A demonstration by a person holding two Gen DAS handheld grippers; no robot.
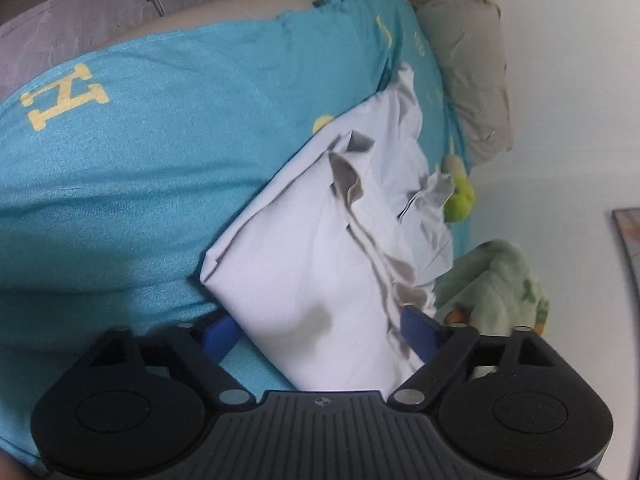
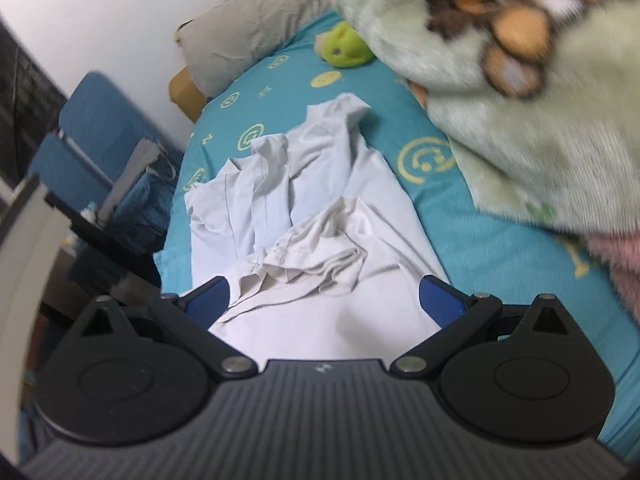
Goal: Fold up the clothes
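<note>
White shirt [image 2: 320, 216]: centre of the right wrist view, lying crumpled on the teal bedsheet [image 2: 500, 248], collar end toward the top of the frame, one sleeve bunched across its middle; in the left wrist view the same shirt runs diagonally from lower centre toward upper right.
Left gripper [image 1: 320, 328]: bottom of its frame; jaws apart, blue pads either side of the shirt's near end, the cloth lying between them, not visibly pinched.
Right gripper [image 2: 326, 300]: bottom of its frame; jaws spread wide over the shirt's lower part, pads clear of the fabric.
Grey pillow [image 2: 248, 32]: upper left, against the wall.
Green plush toy [image 2: 344, 46]: top centre, on the sheet.
Green fleece blanket [image 2: 520, 120]: upper right, blurred.
</note>
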